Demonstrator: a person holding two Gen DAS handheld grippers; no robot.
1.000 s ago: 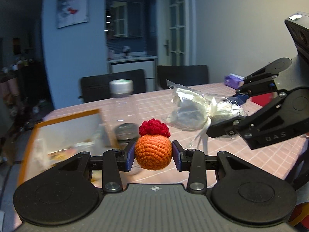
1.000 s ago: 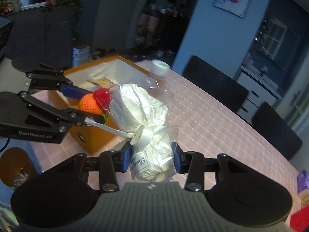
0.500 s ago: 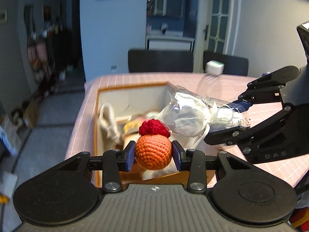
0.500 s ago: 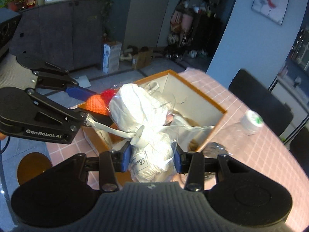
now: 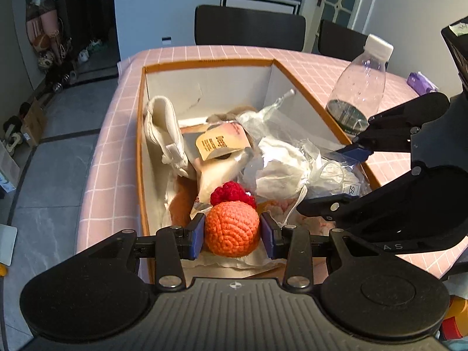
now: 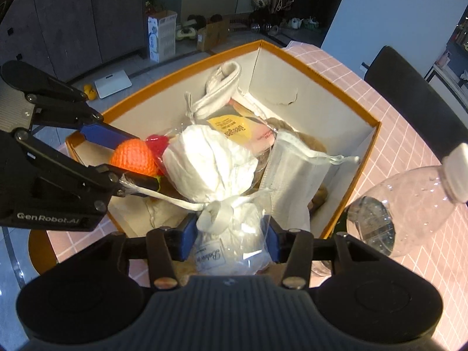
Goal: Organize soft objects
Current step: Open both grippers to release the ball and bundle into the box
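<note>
Left gripper [image 5: 232, 235]: clamped on the crocheted orange ball [image 5: 232, 228], held over the near end of the orange-rimmed box [image 5: 210, 63], apparently for dropping in.
Right gripper [image 6: 229, 239]: jaws opening around the cellophane-wrapped white bundle [image 6: 213, 166], which hangs above the box's contents; release looks under way.
Box: already holds a cloth pouch [image 5: 165, 128] and packets.
Plastic bottle [image 5: 358, 87]: stands just beside the box's right wall, kept out.
</note>
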